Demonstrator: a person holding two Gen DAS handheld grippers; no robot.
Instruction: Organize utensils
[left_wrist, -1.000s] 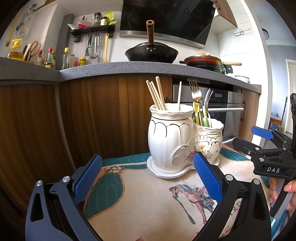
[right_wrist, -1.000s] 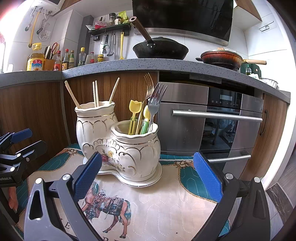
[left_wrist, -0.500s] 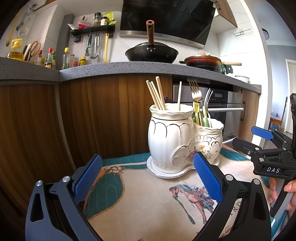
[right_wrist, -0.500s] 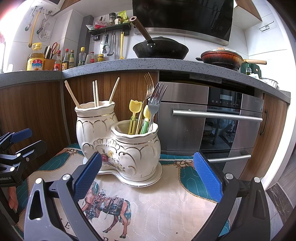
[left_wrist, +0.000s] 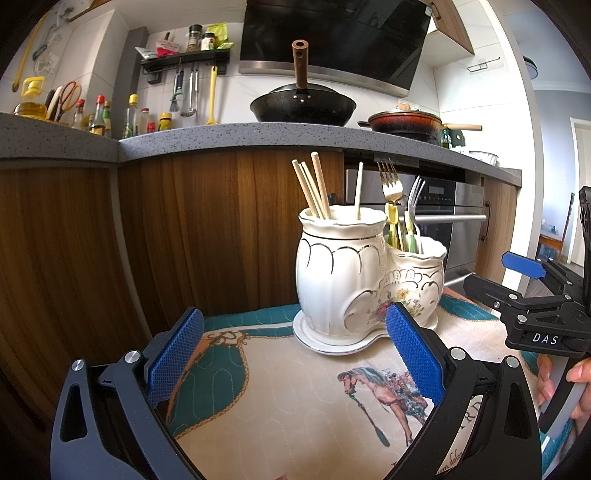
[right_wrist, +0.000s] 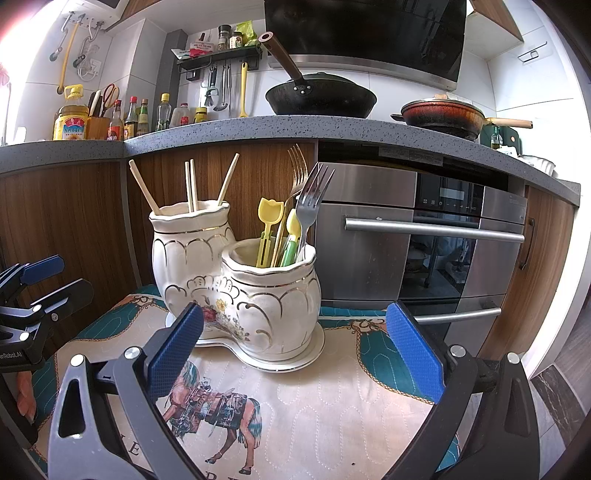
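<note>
A white ceramic double utensil holder (left_wrist: 354, 280) (right_wrist: 236, 291) with gold trim stands on a patterned mat. Its tall pot holds several chopsticks (left_wrist: 314, 188) (right_wrist: 192, 188). The lower pot holds forks (right_wrist: 312, 199) (left_wrist: 389, 188) and yellow and green plastic utensils (right_wrist: 269, 229). My left gripper (left_wrist: 291, 354) hovers open just short of the holder, empty. My right gripper (right_wrist: 293, 350) is open too, empty, facing the lower pot. Each gripper shows at the edge of the other's view, the right gripper (left_wrist: 524, 295) at the left view's right side, the left gripper (right_wrist: 33, 295) at the right view's left side.
The mat (right_wrist: 332, 402) with a horse picture covers a low surface before wooden cabinets (left_wrist: 207, 229) and an oven (right_wrist: 424, 236). The grey counter (right_wrist: 258, 129) above carries a wok, a pan and bottles. A hand (left_wrist: 576, 384) holds the right gripper.
</note>
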